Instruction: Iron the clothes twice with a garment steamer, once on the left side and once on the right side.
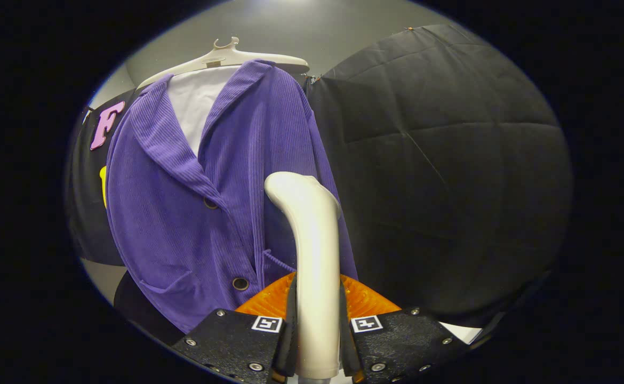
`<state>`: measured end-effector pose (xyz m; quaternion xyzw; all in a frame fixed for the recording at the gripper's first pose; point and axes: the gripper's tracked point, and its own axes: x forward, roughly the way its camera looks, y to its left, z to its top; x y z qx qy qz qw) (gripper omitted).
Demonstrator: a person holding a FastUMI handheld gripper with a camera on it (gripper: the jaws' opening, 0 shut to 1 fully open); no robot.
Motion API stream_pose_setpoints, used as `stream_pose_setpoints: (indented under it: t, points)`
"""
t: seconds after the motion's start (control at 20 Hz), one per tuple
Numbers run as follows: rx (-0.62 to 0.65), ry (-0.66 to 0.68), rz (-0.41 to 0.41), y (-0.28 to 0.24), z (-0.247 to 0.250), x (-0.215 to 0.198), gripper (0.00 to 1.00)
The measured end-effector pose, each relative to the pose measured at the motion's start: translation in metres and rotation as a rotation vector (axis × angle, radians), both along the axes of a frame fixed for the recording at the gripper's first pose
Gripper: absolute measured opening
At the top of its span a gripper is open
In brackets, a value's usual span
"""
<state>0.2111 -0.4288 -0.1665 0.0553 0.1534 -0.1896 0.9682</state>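
Between the fingers of the gripper (317, 341), clamped from both sides, the white garment steamer (312, 256) stands upright. Its head tips toward eleven o'clock, against the right front panel of the purple corduroy jacket (184, 213) on its hanger (226, 58).

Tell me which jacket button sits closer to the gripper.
The lower button, beside the pocket near the hem. The other button sits higher, under the lapel. The gripper is shut on the steamer.
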Motion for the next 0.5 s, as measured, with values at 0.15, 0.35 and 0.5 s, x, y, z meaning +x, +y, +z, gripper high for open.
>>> stream_pose_setpoints:
  t: [0.15, 0.35, 0.5]
  points:
    - [0.021, 0.047, -0.014, -0.004, -0.028, -0.007, 0.33]
    - [0.048, 0.085, -0.018, -0.005, -0.062, -0.023, 0.33]
    - [0.069, 0.114, -0.018, -0.003, -0.085, -0.032, 0.33]
